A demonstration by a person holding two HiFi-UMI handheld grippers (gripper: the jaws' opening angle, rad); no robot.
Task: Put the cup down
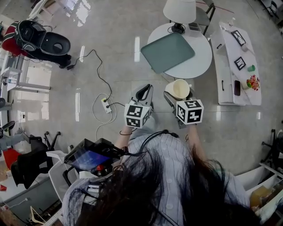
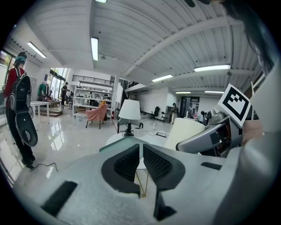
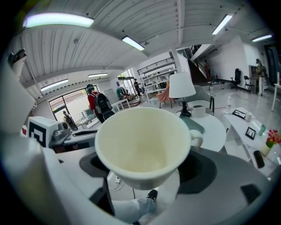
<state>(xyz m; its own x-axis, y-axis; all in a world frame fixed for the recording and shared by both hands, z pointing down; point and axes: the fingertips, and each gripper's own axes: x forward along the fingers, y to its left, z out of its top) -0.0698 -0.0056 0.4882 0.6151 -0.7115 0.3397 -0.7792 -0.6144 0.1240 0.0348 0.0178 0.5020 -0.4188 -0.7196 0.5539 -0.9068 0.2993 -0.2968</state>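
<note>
- Since the cup [image 3: 141,145] sits clamped between the jaws of our right gripper [image 1: 180,94], up in the air with its mouth facing the gripper's camera, we'd say the putting-down part hasn't happened yet.
- Our left gripper [image 2: 141,153] has its jaws pressed together on nothing and just hangs beside the right one.
- What's left, as we read it: carry the cup over the round white table [image 1: 201,62], maybe onto the teal tray [image 1: 168,52] by the lamp [image 1: 179,11], then lower it and let go. The task names no spot, so that's our guess.
- Hard to make out: from the head view we can't tell how high the cup is, or whether it's over the table edge or short of it.
- The cup's bowl hides its own base and where the pads bite, and our hair [image 1: 146,194] covers the bottom of the head view.
</note>
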